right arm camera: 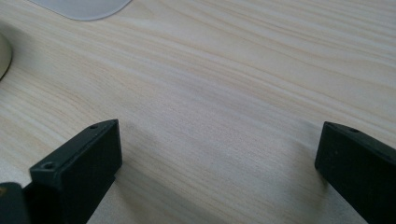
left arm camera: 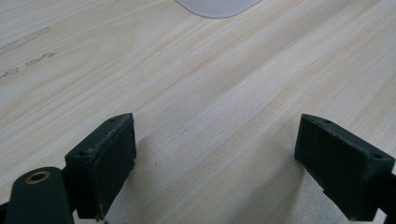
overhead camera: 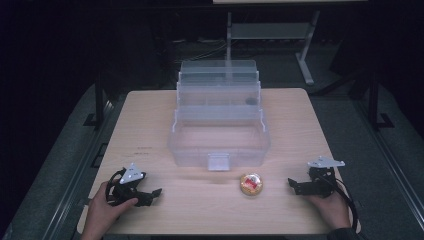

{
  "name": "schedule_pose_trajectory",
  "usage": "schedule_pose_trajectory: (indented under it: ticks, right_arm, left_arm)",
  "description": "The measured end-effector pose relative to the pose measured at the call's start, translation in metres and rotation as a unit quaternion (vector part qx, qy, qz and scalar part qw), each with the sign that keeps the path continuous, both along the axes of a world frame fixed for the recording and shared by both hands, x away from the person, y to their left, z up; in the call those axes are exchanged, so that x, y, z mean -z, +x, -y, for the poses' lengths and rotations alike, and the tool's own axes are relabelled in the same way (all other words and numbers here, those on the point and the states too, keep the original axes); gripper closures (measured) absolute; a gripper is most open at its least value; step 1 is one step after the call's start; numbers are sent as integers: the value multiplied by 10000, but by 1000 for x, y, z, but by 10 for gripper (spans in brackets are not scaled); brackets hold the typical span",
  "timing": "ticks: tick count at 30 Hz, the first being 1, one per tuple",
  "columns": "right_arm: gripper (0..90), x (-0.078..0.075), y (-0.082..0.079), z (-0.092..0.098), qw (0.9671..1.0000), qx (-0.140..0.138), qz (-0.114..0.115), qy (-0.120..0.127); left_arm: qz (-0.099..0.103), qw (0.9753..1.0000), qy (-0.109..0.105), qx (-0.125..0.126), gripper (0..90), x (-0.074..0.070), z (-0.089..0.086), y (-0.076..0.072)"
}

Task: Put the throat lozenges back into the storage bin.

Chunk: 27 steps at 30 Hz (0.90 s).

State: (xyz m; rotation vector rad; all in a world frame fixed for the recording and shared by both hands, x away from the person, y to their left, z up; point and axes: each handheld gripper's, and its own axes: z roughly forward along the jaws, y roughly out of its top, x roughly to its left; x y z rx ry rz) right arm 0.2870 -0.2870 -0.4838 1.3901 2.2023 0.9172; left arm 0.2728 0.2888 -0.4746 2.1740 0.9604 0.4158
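Observation:
A clear plastic tiered box (overhead camera: 219,132) stands open in the middle of the wooden table (overhead camera: 150,125), its trays stepped back and a latch at its front. A small round yellow and red object (overhead camera: 251,184) lies in front of the box, a little right of centre. My left gripper (overhead camera: 155,192) rests low at the front left, held by a hand, open with bare wood between its jaws (left arm camera: 215,154). At the front right my right gripper (overhead camera: 291,184) is open over bare wood (right arm camera: 219,163), just right of the round object, whose pale edge (right arm camera: 3,56) shows at the far left.
A corner of the clear box (left arm camera: 217,7) shows at the top of the left gripper view, and another (right arm camera: 81,8) in the right gripper view. Behind the table stands a metal frame (overhead camera: 305,55) on a dark floor. The table's edges drop off at left and right.

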Motion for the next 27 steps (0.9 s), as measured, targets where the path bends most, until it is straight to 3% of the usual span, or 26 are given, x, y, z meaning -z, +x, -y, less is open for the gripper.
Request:
schedule_pose_trajectory:
  ticks: [19, 27]
  right_arm:
    - [1, 0, 0, 0, 10000, -19, -9, -14]
    - [6, -10, 1, -2, 9997, -5, -257, -12]
  left_arm:
    - [1, 10000, 1, -1, 117, 0, 0, 0]
    - [0, 10000, 1, 0, 117, 0, 0, 0]
